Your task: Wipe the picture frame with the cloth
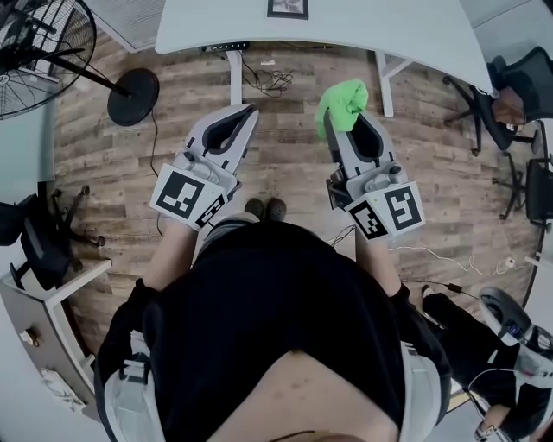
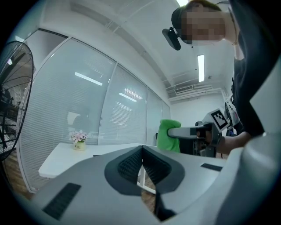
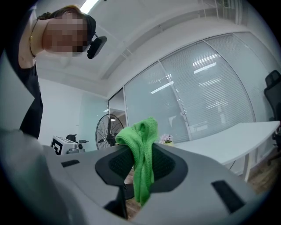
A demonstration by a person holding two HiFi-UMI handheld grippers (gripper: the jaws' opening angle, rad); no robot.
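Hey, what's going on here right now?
A person stands holding a gripper in each hand. The right gripper is shut on a green cloth. The left gripper is shut and empty. Both point toward the white table, where the frame sits. The cloth is well short of the frame, so wiping hasn't started.

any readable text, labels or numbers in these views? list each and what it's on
No legible words anywhere.
Cube on the left tongs: black-and-white square markers, no letters.
Cube on the right tongs: the same.
Flower pot label: too small to read.
Picture frame: print too small to read.
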